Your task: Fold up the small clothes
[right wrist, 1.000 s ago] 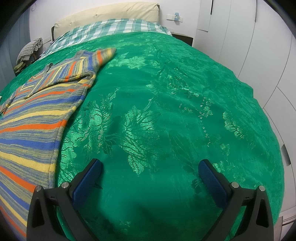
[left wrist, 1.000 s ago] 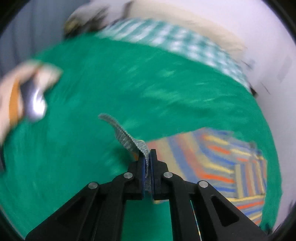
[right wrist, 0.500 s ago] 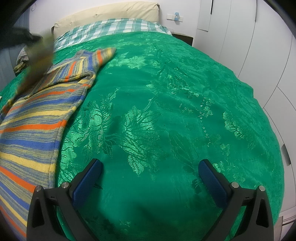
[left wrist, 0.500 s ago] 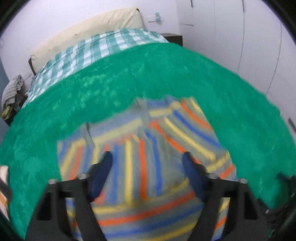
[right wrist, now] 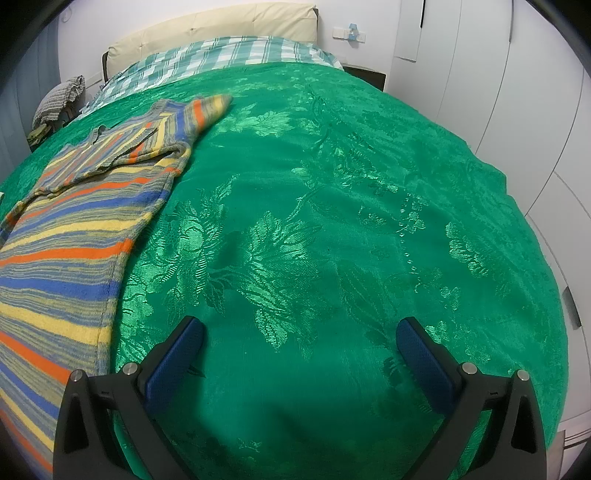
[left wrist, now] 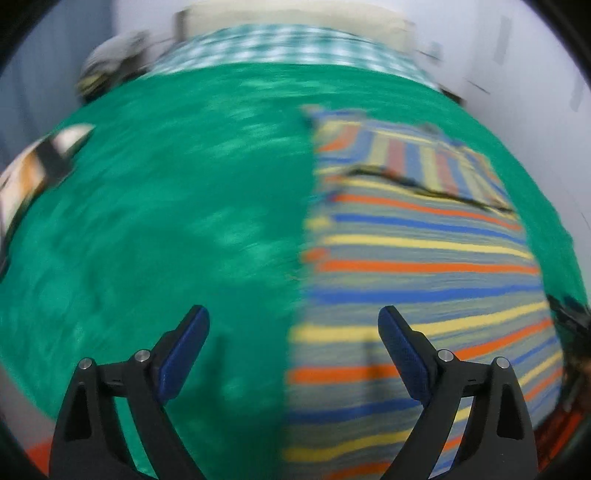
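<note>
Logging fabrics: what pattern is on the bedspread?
Green bedspread with a woven floral pattern; right wrist view shows it best.

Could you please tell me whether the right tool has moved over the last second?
No. In the right wrist view the headboard and the striped sweater keep their places, so the right tool held its position, open over the green bedspread.

The striped sweater [right wrist: 66, 236] looks like matt, fuzzy knit; the green bedspread [right wrist: 332, 221] is glossy floral brocade cloth.

No readable text, label, brand or number found in either view (left wrist view motion-blurred; small wall fittings too small for any marking to be read).
</note>
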Action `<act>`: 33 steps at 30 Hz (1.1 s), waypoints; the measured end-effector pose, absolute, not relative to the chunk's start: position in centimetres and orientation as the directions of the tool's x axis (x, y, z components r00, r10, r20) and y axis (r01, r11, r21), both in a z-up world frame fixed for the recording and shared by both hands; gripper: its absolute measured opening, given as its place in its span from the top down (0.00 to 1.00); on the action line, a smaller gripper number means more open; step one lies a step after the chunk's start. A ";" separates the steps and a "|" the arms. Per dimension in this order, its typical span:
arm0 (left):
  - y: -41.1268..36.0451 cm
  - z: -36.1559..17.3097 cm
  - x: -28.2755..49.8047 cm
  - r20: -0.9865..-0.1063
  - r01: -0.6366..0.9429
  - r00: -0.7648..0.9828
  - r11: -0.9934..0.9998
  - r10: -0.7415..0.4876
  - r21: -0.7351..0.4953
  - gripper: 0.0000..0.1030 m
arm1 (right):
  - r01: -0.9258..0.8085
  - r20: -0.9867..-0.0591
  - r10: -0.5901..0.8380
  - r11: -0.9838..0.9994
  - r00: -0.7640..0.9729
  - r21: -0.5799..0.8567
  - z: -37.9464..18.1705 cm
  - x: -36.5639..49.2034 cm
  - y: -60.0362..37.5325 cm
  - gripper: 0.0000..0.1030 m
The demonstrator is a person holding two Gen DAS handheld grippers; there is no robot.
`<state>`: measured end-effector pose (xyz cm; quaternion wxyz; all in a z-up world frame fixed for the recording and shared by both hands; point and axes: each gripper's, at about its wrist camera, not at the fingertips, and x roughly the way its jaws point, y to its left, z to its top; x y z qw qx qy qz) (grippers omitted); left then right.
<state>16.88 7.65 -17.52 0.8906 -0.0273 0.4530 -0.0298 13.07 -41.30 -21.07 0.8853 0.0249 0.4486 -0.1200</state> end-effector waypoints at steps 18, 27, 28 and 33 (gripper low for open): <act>13.5 -16.8 18.1 -0.751 -0.038 0.608 0.935 -0.259 -0.353 0.11 | 0.241 -0.785 -0.208 0.967 0.584 -0.076 -21.2 12.3 -40.9 0.00; 6.8 -15.2 33.6 -0.780 0.150 0.462 0.904 -0.423 -0.401 0.14 | 0.241 -0.788 -0.203 0.968 0.581 -0.072 -21.2 12.3 -40.8 0.00; 5.7 -15.8 34.9 -0.793 0.161 0.428 0.900 -0.434 -0.406 0.16 | 0.241 -0.788 -0.204 0.968 0.581 -0.072 -21.2 12.3 -40.8 0.00; 1.5 -19.7 39.5 -0.907 0.138 0.326 0.963 -0.266 -0.233 0.23 | 0.241 -0.788 -0.202 0.968 0.581 -0.071 -21.2 12.3 -40.8 0.00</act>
